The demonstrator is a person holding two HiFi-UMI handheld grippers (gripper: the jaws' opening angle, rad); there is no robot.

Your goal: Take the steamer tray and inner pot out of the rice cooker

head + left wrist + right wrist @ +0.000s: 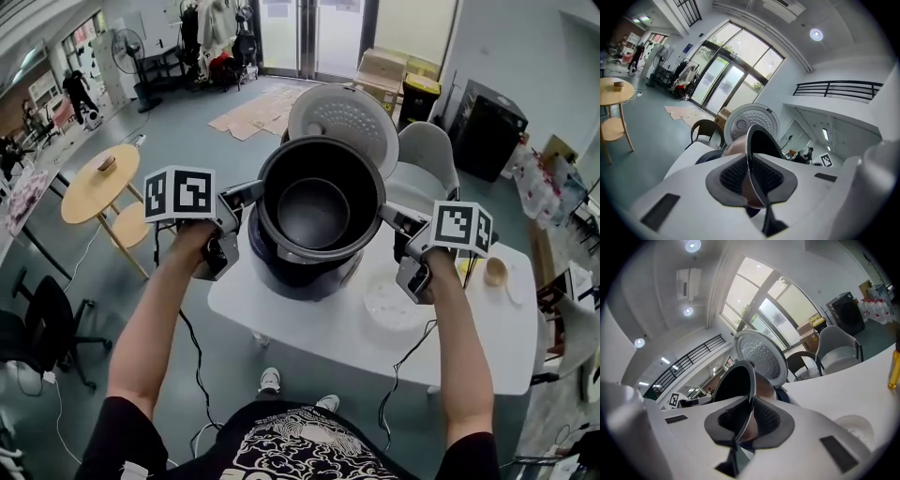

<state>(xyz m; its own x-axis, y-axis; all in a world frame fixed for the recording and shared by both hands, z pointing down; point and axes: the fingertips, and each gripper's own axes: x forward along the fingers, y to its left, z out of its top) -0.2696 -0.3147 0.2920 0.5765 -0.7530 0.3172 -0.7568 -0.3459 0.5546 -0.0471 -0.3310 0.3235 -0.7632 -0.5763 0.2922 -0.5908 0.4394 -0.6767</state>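
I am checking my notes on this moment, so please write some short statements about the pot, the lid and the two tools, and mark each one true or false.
The left tool is shut on the rim of the inner pot. True.
The rice cooker's lid is closed. False: it stands open behind the pot.
The right tool holds nothing. False: it clamps the opposite side of the rim.
The steamer tray lies on the table. True.
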